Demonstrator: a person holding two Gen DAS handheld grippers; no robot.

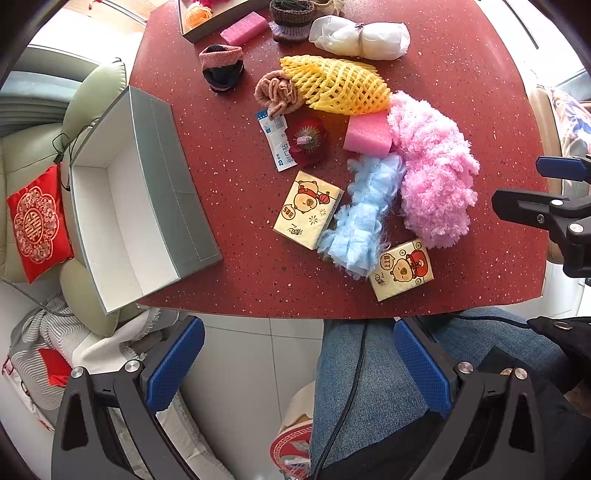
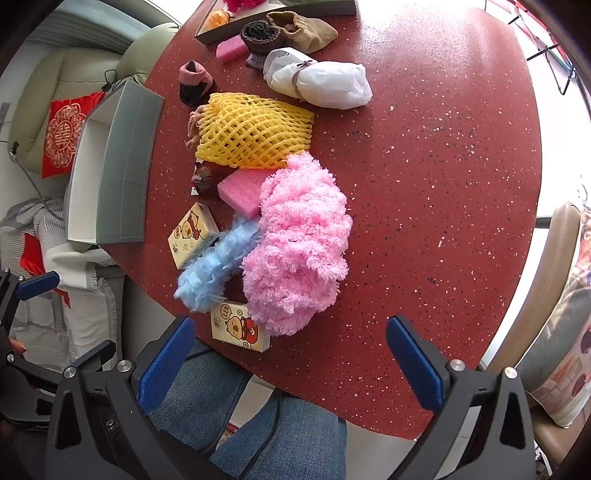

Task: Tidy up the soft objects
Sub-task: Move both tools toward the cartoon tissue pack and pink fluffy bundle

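My left gripper (image 1: 299, 365) and right gripper (image 2: 290, 363) both hang with fingers spread wide, holding nothing, off the near edge of the red speckled table (image 2: 424, 184). Beside the fluffy pink yarn bundle (image 2: 295, 243) I count two yellow cartoon-bear tissue packs (image 1: 307, 209) (image 1: 402, 269), their print too small to read, and one pale blue fuzzy bundle (image 1: 364, 218). Two pink foam sponges (image 1: 368, 134) (image 1: 243, 27) lie beyond it. One open grey box (image 1: 155, 192) sits well to its left.
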